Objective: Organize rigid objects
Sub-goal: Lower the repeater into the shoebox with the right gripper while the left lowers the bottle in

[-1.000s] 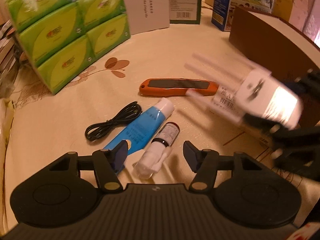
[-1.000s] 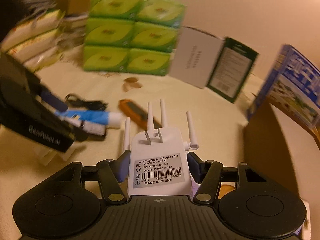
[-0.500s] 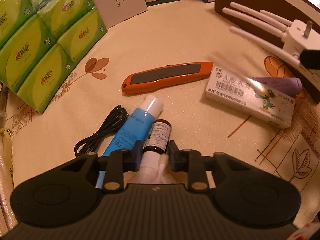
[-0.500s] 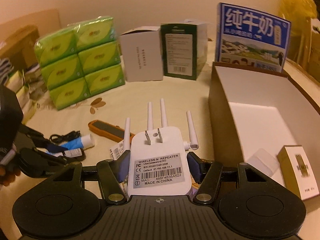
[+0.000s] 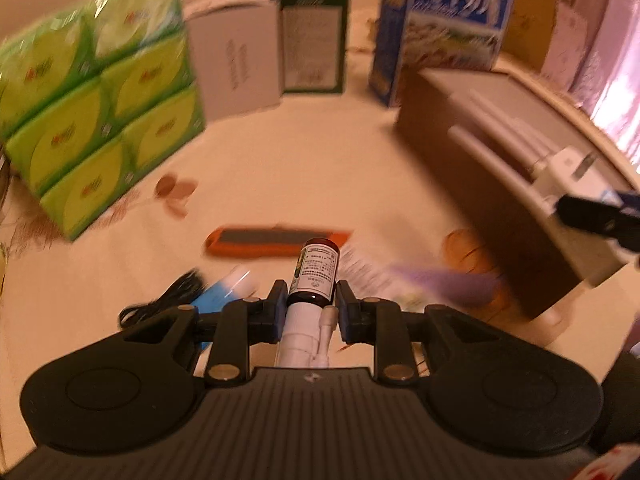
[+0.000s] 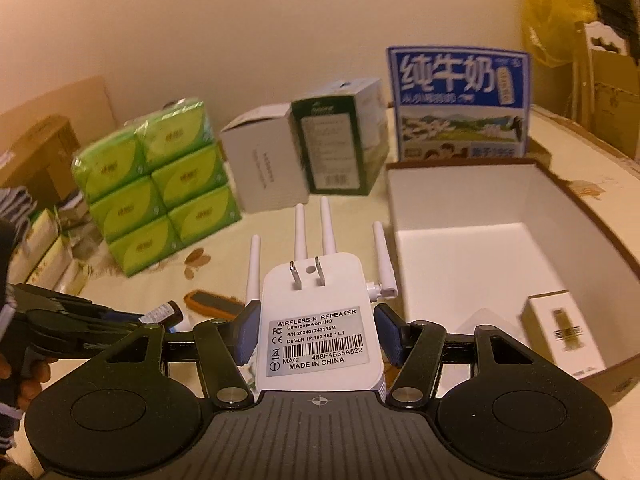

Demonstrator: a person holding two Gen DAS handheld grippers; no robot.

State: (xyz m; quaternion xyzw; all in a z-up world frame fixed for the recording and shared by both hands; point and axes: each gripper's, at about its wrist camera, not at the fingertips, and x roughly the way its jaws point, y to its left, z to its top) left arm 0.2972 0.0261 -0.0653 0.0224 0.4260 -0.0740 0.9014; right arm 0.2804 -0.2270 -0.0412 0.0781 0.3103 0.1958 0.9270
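Note:
My left gripper is shut on a small dark spray bottle with a white nozzle and holds it above the tablecloth. My right gripper is shut on a white wireless repeater with several antennas, held just left of the open brown box. The repeater also shows in the left wrist view, above the box. An orange utility knife, a blue tube and a black cable lie on the table.
A gold carton lies inside the box. Green tissue packs, a white and a green carton and a blue milk carton stand at the back. A medicine box and a purple item lie near the brown box.
My left gripper has lifted the spray bottle off the table and tilted up. My right gripper still holds the repeater, now slightly closer to the box.

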